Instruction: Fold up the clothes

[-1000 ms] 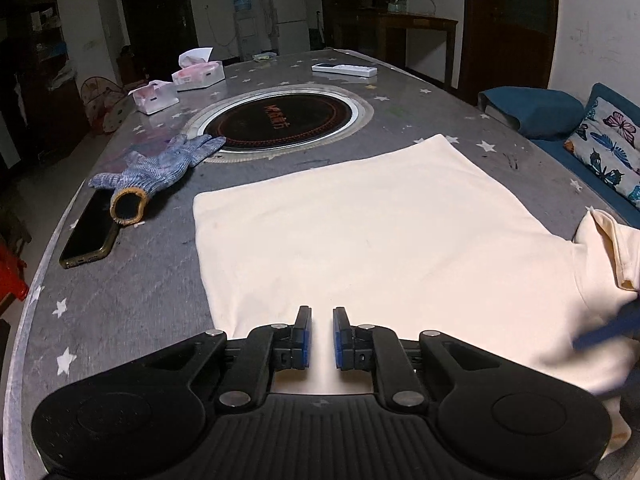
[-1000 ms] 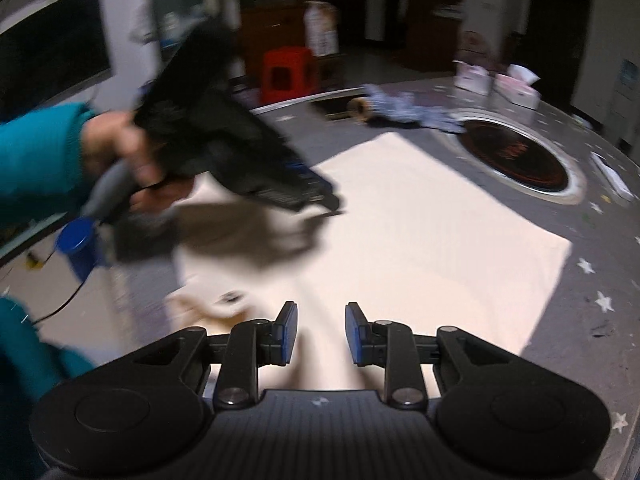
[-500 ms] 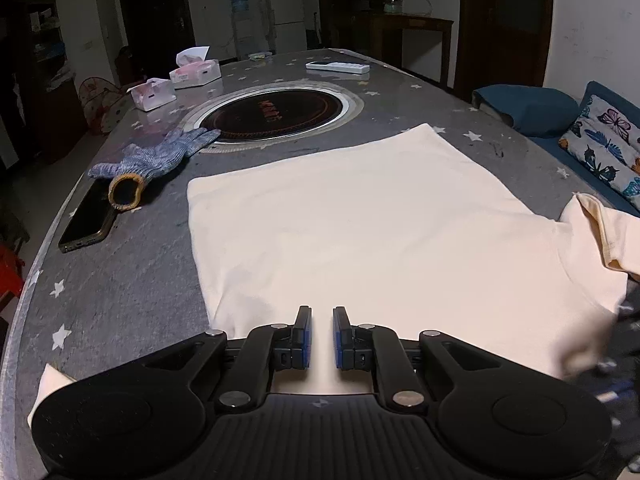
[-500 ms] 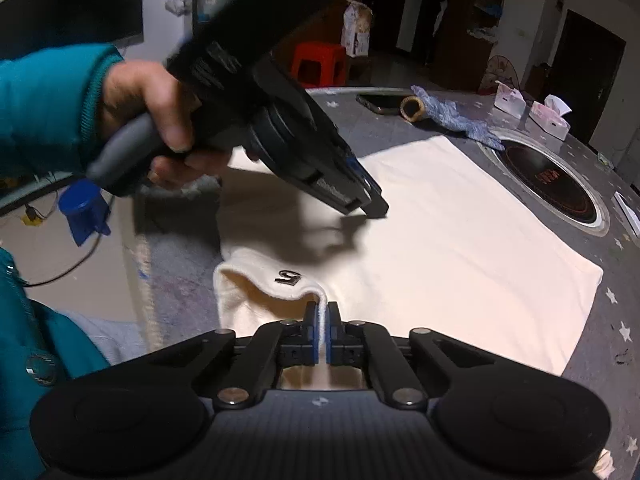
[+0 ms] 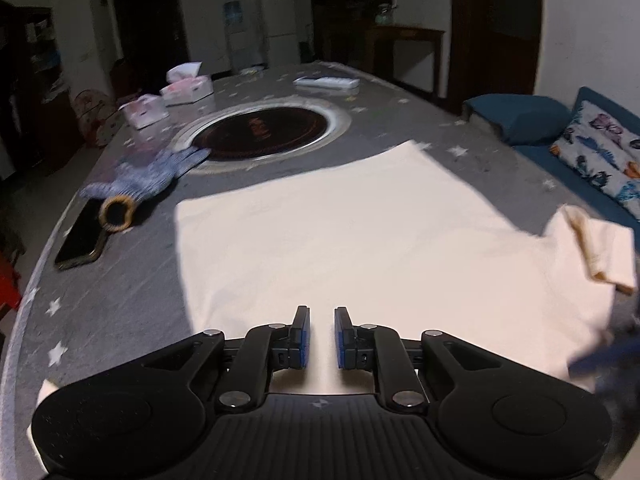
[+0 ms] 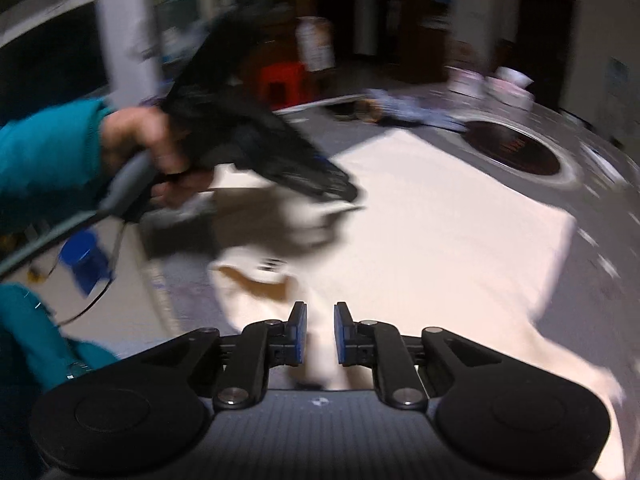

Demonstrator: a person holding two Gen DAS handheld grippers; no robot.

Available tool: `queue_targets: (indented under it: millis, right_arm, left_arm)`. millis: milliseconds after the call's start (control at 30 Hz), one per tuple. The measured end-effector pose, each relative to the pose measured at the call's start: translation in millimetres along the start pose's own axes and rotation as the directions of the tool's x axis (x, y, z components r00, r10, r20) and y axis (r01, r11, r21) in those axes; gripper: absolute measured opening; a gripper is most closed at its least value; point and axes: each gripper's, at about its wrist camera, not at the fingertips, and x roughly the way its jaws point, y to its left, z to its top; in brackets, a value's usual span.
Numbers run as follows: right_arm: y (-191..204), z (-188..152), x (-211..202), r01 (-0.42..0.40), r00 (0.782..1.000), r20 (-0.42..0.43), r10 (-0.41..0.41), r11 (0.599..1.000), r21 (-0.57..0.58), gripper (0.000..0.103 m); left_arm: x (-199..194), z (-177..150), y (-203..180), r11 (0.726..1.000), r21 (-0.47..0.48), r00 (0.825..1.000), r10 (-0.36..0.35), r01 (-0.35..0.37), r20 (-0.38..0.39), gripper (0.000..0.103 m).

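Right wrist: cream shirt [image 6: 420,220] lies beneath the parted right claw [image 6: 320,330].

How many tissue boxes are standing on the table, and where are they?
2. One tissue box stands at the far left of the table, beyond the round cooktop; the second tissue box sits beside it, nearer.

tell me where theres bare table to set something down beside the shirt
Bare table lies left of the cream shirt, below the phone, and between the shirt and the round cooktop. The far left is crowded: glove, phone, tissue boxes.
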Motion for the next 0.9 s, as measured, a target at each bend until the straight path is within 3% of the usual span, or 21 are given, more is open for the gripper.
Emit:
queue_targets:
  millis: [167, 333, 400, 467, 533, 700, 767, 867, 900]
  right_arm:
    - [-48, -25, -11, 0.141, 0.99, -0.026, -0.139, 0.97, 0.2, 0.013]
    - [-83, -45, -21, 0.253, 0.967, -0.095, -0.237, 0.939, 0.232, 0.017]
    - [-96, -49, -28, 0.347, 0.937, -0.114, -0.33, 0.918, 0.194, 0.017]
    - [-109, -51, -36, 0.508, 0.86, -0.122, -0.495, 0.853, 0.122, 0.017]
    - [-122, -51, -46, 0.597, 0.802, -0.11, -0.587, 0.793, 0.12, 0.018]
    - [-134, -51, -57, 0.511, 0.854, -0.057, -0.517, 0.815, 0.272, 0.021]
    - [-131, -52, -48, 0.467, 0.88, -0.049, -0.473, 0.84, 0.277, 0.023]
    - [-135, -51, -24, 0.427, 0.901, -0.049, -0.431, 0.859, 0.281, 0.025]
    - [-138, -50, -21, 0.433, 0.897, -0.052, -0.438, 0.853, 0.29, 0.025]
  left_arm:
    - [-2, 1, -34, 0.993, 0.063, 0.995, -0.104, 0.104, 0.007, 0.018]
    - [-2, -7, -59, 0.976, 0.133, 0.985, -0.17, 0.17, -0.008, 0.022]
    - [-1, -10, -65, 0.971, 0.153, 0.983, -0.181, 0.182, -0.019, 0.022]
    - [1, -14, -68, 0.969, 0.163, 0.982, -0.184, 0.187, -0.03, 0.022]
    - [2, -16, -69, 0.967, 0.17, 0.982, -0.184, 0.188, -0.04, 0.023]
    - [2, -16, -73, 0.965, 0.18, 0.982, -0.186, 0.191, -0.042, 0.026]
    - [2, -17, -75, 0.964, 0.188, 0.982, -0.186, 0.19, -0.042, 0.027]
    - [1, -18, -75, 0.963, 0.188, 0.981, -0.187, 0.192, -0.046, 0.028]
    - [1, -18, -75, 0.963, 0.189, 0.981, -0.186, 0.192, -0.047, 0.029]
